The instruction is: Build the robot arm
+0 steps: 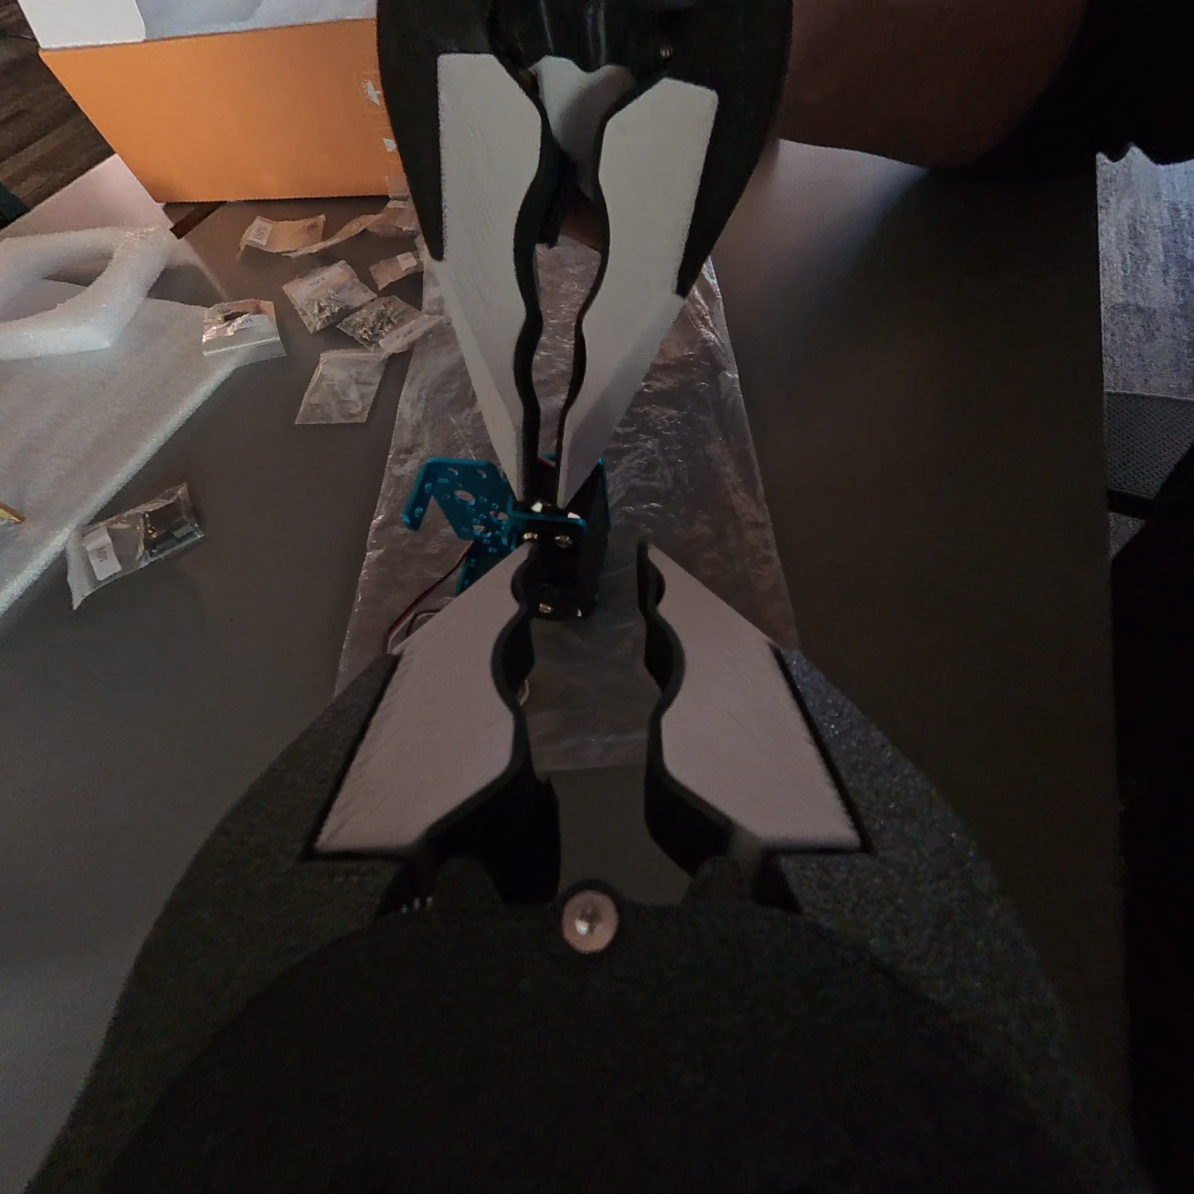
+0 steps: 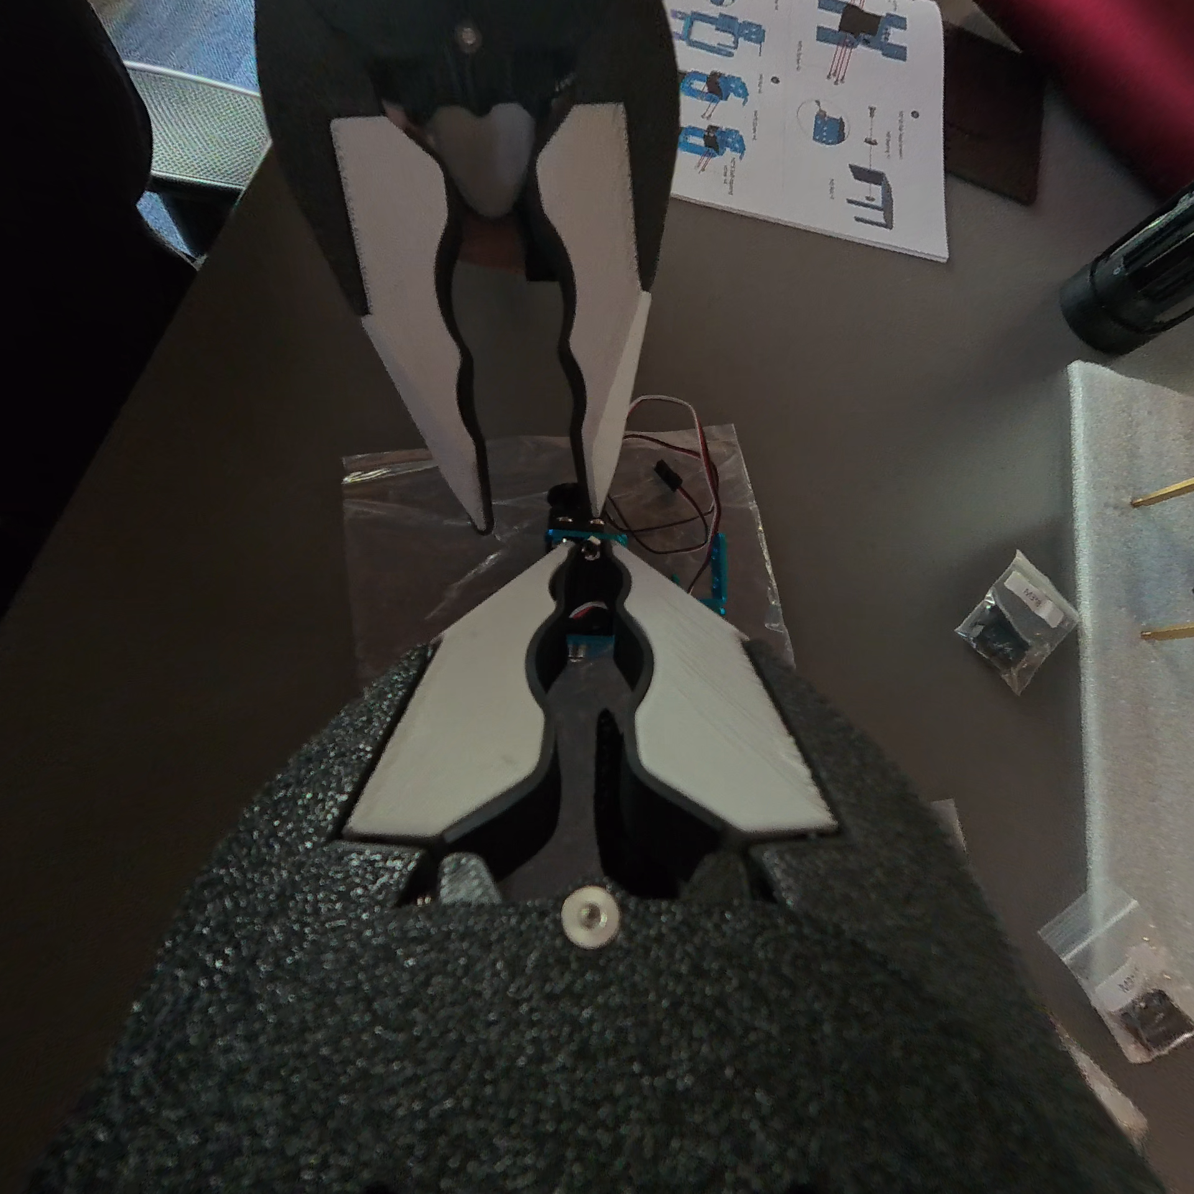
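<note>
A black servo (image 1: 568, 572) is mounted in a blue metal bracket (image 1: 465, 507) and stands on a clear plastic bag (image 1: 685, 387) on the brown table. My right gripper (image 2: 589, 546) is shut on the top of the servo and bracket (image 2: 585, 585); in the left wrist view it reaches in from the top (image 1: 549, 494). My left gripper (image 1: 585, 549) is open, with the servo between its fingers and its left fingertip against the bracket. In the right wrist view it comes from the top (image 2: 539, 517). The servo's red, black and white wires (image 2: 678, 465) trail over the bag.
An orange box (image 1: 226, 116), white foam (image 1: 77, 291) and several small bags of hardware (image 1: 349, 303) lie at the left. A printed sheet (image 2: 840, 129), a black cylinder (image 2: 1137, 278), a foam sheet (image 2: 1131, 646) and a parts bag (image 2: 1014, 620) lie at the right. Both grippers' tips are close together, under 4 cm apart. The black cylinder (image 2: 1137, 278) is about 35 centimetres from both grippers' fingertips.
</note>
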Demonstrator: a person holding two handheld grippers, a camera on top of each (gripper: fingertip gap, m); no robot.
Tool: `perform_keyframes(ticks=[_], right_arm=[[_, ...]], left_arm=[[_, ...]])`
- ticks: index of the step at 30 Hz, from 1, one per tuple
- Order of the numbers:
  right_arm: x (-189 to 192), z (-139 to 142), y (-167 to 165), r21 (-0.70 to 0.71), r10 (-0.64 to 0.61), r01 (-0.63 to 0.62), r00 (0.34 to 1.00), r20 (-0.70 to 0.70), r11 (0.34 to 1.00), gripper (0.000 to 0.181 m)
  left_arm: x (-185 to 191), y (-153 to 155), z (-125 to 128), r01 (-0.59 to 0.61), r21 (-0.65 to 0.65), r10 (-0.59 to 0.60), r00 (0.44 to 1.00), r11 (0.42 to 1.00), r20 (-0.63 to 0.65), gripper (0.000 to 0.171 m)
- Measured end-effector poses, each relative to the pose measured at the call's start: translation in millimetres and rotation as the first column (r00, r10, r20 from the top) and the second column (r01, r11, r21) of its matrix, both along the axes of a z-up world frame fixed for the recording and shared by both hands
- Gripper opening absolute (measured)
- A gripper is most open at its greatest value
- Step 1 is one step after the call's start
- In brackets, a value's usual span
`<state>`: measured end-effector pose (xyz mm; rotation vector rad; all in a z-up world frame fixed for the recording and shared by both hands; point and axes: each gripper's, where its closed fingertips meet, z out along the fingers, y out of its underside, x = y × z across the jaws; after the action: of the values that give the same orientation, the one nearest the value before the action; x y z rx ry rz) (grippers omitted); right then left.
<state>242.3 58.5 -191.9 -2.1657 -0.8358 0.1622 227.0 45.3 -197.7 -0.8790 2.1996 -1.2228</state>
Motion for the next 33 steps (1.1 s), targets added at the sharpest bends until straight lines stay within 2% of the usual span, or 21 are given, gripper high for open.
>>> perform_keyframes(ticks=[7, 16, 22, 28, 33], right_arm=[[5, 0, 2, 0.047, 0.003, -0.007, 0.997, 0.083, 0.999, 0.004], [10, -2, 4, 0.160, 0.019, -0.074, 0.947, 0.322, 0.984, 0.005], [10, -1, 4, 0.226, -0.005, -0.078, 0.939, 0.345, 0.971, 0.005], [11, 0, 6, 0.265, 0.011, -0.145, 0.893, 0.450, 0.953, 0.007], [12, 1, 7, 0.258, 0.013, -0.134, 0.905, 0.424, 0.957, 0.009]], left_arm=[[6, 3, 0, 0.025, 0.010, -0.025, 1.000, 1.000, -0.018, 0.029], [9, 4, 0, 0.027, -0.021, -0.028, 0.999, 0.999, -0.018, 0.028], [10, 4, 1, 0.029, -0.067, -0.031, 0.999, 0.997, -0.025, 0.027], [13, 6, 2, 0.020, -0.089, -0.023, 1.000, 0.996, -0.022, 0.025], [15, 7, 1, 0.013, -0.082, -0.014, 1.000, 0.997, -0.008, 0.022]])
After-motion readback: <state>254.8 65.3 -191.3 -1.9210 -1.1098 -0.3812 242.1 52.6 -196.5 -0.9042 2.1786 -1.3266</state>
